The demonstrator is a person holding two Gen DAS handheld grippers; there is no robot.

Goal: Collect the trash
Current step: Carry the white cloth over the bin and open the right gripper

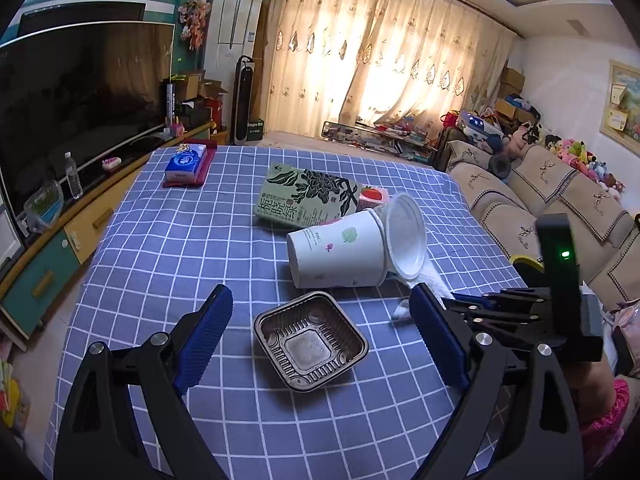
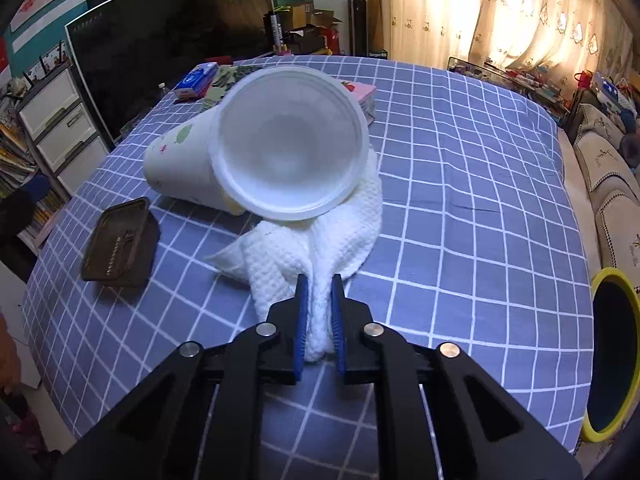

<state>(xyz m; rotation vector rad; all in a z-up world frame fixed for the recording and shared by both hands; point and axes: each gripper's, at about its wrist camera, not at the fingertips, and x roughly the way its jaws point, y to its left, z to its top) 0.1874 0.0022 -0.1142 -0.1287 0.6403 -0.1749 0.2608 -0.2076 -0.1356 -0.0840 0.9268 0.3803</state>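
The white paper towel (image 2: pixel 316 248) lies crumpled on the checked tablecloth (image 2: pixel 460 200), its far end under the tipped plastic lid (image 2: pixel 290 146) and paper cup (image 2: pixel 180 160), its near end pinched between the right gripper (image 2: pixel 319 312)'s nearly closed jaws. It is best drawn out low and slowly so the lid does not roll, then carried to the yellow-rimmed bin (image 2: pixel 612 360) at the right. The left gripper (image 1: pixel 320 340) hangs wide open and empty, the brown tray (image 1: pixel 310 344) on the cloth between its jaws.

Wide-open left gripper (image 1: pixel 322 322) with blue ribbed pads, hovering above a blue checked tablecloth (image 1: pixel 168 240). Between the jaws, untouched, a square dark-brown plastic tray (image 1: pixel 311 339). Beyond, a white paper cup (image 1: pixel 336 254) lying on its side against a translucent plastic lid (image 1: pixel 406 236); behind them, a green printed carton (image 1: pixel 304 198). At right, the black right gripper (image 1: pixel 500 306).
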